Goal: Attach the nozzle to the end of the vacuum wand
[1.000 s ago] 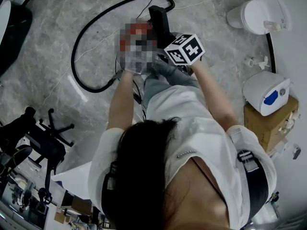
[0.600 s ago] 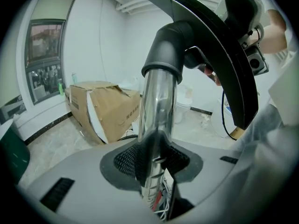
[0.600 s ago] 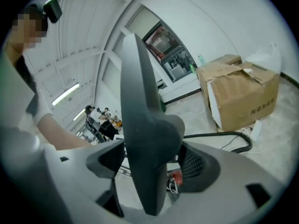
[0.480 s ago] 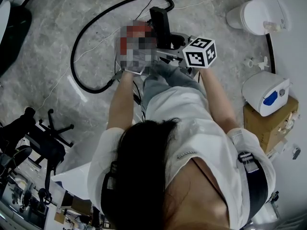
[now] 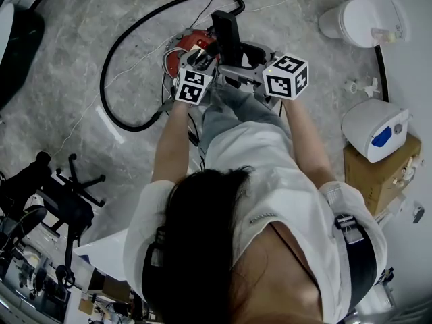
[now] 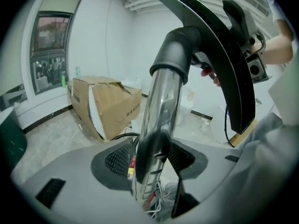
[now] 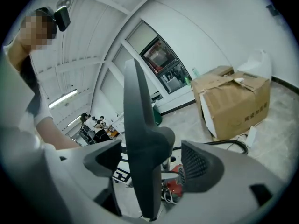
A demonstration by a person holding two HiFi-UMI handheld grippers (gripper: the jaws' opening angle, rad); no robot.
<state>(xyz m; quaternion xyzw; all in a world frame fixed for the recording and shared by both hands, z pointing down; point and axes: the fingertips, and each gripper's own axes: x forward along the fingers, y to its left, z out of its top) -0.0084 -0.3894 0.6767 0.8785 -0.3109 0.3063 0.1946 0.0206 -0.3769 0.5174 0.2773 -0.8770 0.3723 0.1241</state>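
Bright, even indoor light; gripper views bulge, dark at corners.

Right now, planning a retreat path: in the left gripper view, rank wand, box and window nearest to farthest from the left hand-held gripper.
1. Wand: centre, between the opening jaws of the left hand-held gripper.
2. Box: on the floor, left.
3. Window: far wall, upper left.

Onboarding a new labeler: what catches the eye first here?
A black nozzle stands upright between the right gripper's opening jaws. A chrome wand runs up between the left gripper's jaws, which are also opening. In the head view, a black hose loops at upper left.
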